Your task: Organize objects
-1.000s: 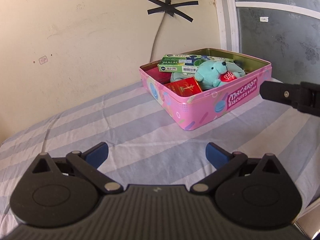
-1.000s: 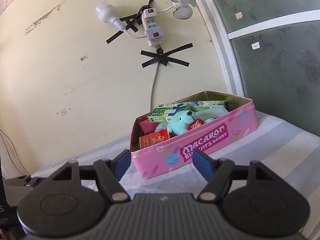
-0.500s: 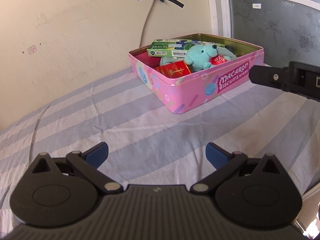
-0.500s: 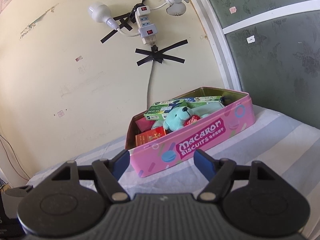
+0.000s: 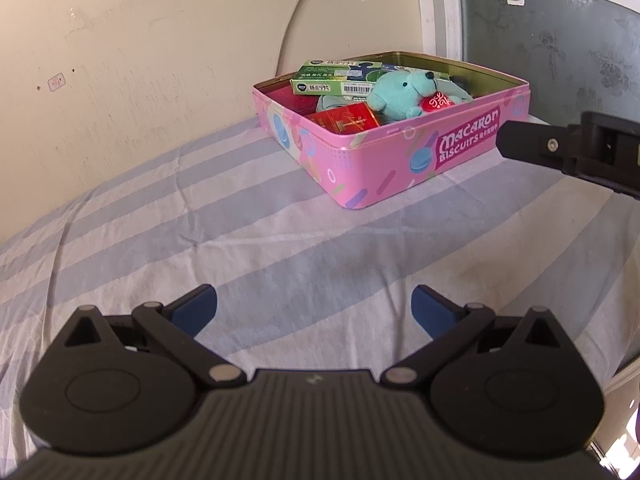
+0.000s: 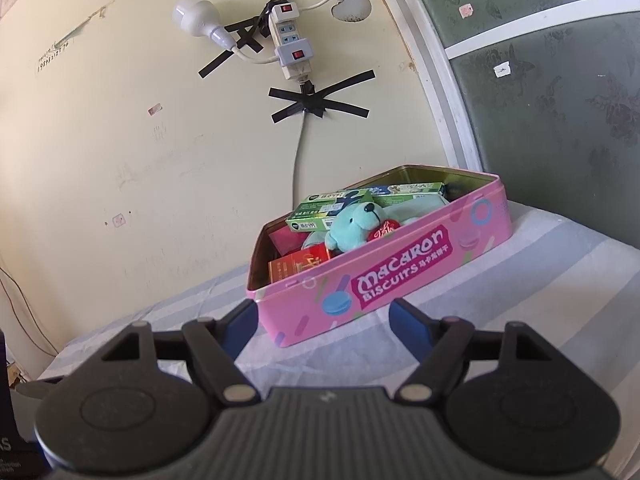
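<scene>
- Now the left gripper (image 5: pixel 314 307) has its fingers spread wide, with only striped cloth (image 5: pixel 248 236) between them.
- Far ahead of them sits the pink tin (image 5: pixel 384 160).
- Inside it lie a teal bear (image 5: pixel 400 94), green boxes (image 5: pixel 332 80) and a red box (image 5: pixel 348 118).
- Just past the right gripper (image 6: pixel 320 320), whose fingers are spread and empty, stands the tin's near wall.

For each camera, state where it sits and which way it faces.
Left wrist: on the left gripper, angled down over the striped sheet toward the pink tin; its own open blue pads show, and the right gripper's finger pokes in from the right edge.
Right wrist: on the right gripper, close to the tin's front, facing the wall and power strip; its own open pads show.
Shared: the tin, the teal plush inside, the sheet, the taped cord.
</scene>
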{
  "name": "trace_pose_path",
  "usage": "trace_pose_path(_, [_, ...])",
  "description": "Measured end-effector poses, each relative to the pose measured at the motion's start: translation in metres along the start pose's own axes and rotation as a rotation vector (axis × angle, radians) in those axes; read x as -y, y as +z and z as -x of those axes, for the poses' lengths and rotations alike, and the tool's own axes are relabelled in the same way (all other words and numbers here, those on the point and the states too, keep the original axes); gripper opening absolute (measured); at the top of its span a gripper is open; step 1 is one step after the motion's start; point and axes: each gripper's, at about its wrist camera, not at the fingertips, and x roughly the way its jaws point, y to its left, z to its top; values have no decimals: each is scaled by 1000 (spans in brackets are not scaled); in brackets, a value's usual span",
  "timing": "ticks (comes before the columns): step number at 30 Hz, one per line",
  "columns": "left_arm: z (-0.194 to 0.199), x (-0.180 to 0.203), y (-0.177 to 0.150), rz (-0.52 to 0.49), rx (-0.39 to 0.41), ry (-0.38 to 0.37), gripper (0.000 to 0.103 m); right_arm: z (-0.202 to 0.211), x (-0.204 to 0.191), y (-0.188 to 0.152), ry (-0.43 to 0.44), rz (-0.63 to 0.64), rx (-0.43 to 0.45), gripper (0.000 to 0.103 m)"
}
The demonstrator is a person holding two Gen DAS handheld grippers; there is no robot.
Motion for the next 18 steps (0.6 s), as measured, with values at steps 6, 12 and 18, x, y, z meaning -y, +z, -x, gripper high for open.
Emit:
trace_pose_path(6, [-3,-3,-1,3,-11,-9,103,-2,-1,-1,-4,0,-6,75])
trace_pose_path(12, [-4,-4,-2,7,-16,-14,103,-4,-2,-2,-4,3,-10,75])
trace_pose_path(18, [-5,-6,-3,7,-17,-18,103,-4,-2,-2,-5,3,-10,75])
